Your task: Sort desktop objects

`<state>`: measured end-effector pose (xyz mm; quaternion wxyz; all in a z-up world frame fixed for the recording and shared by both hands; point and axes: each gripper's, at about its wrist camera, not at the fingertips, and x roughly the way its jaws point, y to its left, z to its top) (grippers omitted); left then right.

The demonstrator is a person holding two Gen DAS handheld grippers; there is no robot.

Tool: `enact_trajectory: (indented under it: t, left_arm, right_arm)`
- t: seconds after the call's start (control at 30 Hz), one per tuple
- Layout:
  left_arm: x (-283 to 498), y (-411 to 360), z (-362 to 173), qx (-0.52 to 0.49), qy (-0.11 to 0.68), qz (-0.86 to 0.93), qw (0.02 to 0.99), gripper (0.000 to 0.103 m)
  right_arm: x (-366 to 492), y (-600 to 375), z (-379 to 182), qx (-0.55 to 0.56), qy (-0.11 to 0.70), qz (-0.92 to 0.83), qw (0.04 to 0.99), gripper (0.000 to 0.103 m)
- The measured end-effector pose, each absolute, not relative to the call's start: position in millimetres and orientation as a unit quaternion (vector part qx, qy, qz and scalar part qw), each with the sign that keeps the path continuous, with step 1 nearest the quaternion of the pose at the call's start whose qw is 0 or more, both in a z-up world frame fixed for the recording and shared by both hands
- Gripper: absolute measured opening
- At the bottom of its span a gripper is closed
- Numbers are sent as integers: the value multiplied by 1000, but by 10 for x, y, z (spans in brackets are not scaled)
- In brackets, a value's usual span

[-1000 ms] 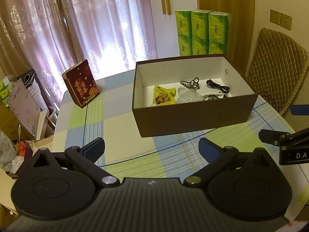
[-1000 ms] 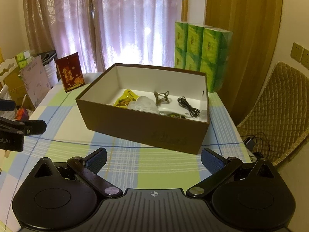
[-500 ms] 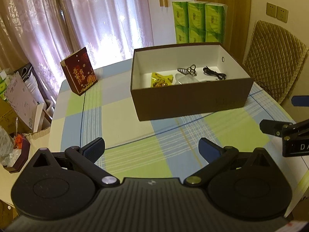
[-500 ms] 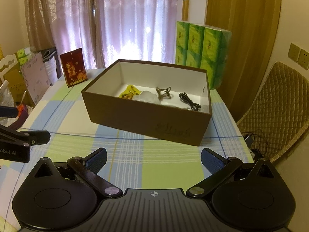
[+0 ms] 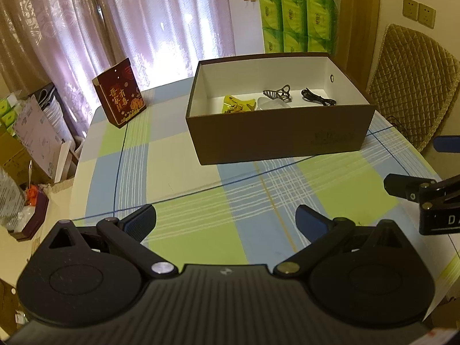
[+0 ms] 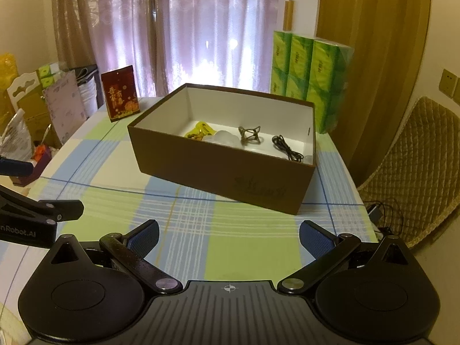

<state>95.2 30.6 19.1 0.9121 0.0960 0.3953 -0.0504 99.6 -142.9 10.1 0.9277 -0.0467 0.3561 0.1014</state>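
Checked tablecloth (image 5: pixel 178 172) bare near me. Box (image 6: pixel 218 169) toward far right corner holds snack (image 5: pixel 237 104), clip (image 5: pixel 277 92), cable (image 5: pixel 317 99). Left gripper (image 5: pixel 225 220) and right gripper (image 6: pixel 228 234) both released, empty. I judge sorting nearly done.

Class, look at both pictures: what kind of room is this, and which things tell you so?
Probably a room in a home, perhaps a dining area: lace curtains over a window, a table with a checked cloth, a padded chair, and stacked tissue packs.
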Motion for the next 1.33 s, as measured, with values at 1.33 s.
enact_trajectory:
  t: [1.33]
  left_arm:
    - [833,-163,114,75,406,8,911,102]
  right_arm:
    - [1136,-1849,-78,-60,370,171,911,101]
